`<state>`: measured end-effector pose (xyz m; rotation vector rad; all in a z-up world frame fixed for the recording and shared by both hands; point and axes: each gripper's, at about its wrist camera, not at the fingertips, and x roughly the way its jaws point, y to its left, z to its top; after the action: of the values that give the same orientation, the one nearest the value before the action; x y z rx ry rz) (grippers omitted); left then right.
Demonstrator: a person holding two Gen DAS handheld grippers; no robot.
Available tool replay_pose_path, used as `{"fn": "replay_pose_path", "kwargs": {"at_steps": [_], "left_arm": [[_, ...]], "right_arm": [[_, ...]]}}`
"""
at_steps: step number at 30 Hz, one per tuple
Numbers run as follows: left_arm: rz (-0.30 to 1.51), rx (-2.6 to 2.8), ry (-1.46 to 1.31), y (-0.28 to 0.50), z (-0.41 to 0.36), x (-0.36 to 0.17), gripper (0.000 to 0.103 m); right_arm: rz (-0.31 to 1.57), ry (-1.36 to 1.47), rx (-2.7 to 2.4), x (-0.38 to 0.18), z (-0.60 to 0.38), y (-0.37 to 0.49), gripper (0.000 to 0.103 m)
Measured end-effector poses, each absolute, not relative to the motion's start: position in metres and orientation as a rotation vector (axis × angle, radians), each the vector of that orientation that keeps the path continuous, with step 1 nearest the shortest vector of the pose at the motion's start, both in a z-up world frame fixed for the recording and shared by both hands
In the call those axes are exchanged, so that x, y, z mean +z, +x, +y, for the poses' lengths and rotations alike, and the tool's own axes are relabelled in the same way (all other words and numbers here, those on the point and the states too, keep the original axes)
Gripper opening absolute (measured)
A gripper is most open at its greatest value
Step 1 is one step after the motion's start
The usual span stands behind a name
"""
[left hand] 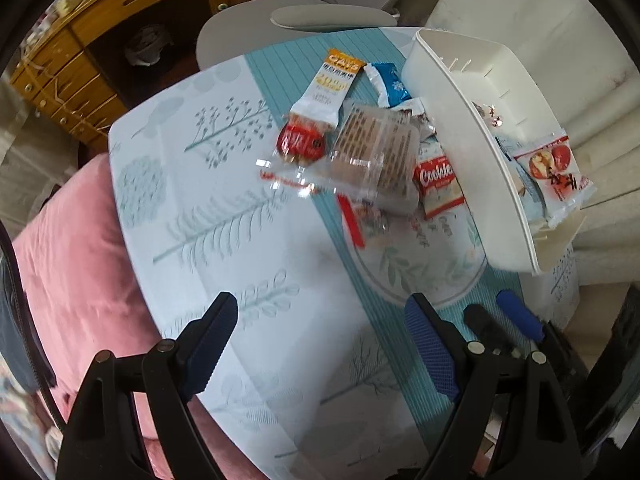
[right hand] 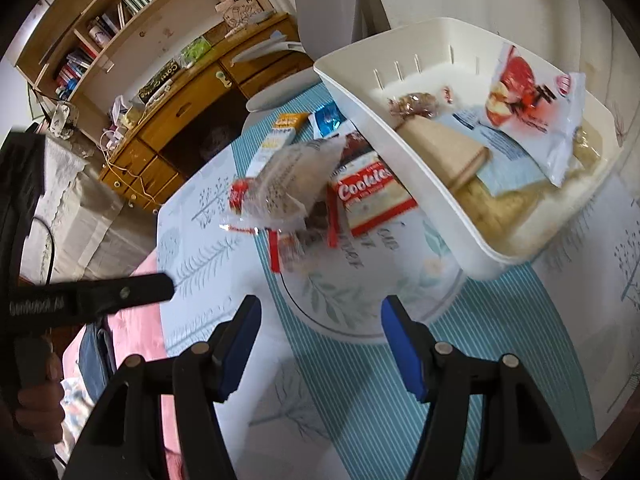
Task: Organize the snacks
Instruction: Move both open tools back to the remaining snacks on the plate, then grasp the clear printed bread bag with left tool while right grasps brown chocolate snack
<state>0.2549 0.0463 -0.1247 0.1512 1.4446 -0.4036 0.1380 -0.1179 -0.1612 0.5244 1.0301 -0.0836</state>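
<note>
A heap of snack packets lies on the teal mat: an orange-and-white oat bar (left hand: 328, 84), a blue packet (left hand: 386, 84), a round red snack (left hand: 300, 142), a clear-wrapped brown wafer (left hand: 376, 152) and a red Cookies pack (left hand: 438, 182). Beside the heap stands a white basket (left hand: 460, 120), tilted in these views, holding an apple-print packet (right hand: 528, 108), a brown wedge pack (right hand: 440, 148) and other wrappers. My left gripper (left hand: 320, 312) hovers open above the tablecloth, short of the heap, with nothing between its fingers. My right gripper (right hand: 322, 316) is open and empty too, close beside the left one.
The table carries a pale leaf-print cloth (left hand: 208, 208) and a striped teal mat (right hand: 480, 340). A pink cushion (left hand: 72, 248) lies along the table's left edge. A grey chair (left hand: 332, 16) stands at the far side, with a wooden desk (left hand: 80, 64) and bookshelf (right hand: 120, 20) behind.
</note>
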Motion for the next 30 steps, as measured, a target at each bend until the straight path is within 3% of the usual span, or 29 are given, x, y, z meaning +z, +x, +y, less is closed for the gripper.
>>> {"fn": "replay_pose_path", "kwargs": {"at_steps": [15, 30], "left_arm": [[1.51, -0.409, 0.159, 0.339, -0.017, -0.166, 0.085], [1.595, -0.438, 0.13, 0.371, -0.055, -0.223, 0.085]], "right_arm": [[0.961, 0.332, -0.072, -0.198, -0.088, 0.196, 0.063], [0.901, 0.099, -0.007, -0.237, -0.072, 0.226, 0.063]]}}
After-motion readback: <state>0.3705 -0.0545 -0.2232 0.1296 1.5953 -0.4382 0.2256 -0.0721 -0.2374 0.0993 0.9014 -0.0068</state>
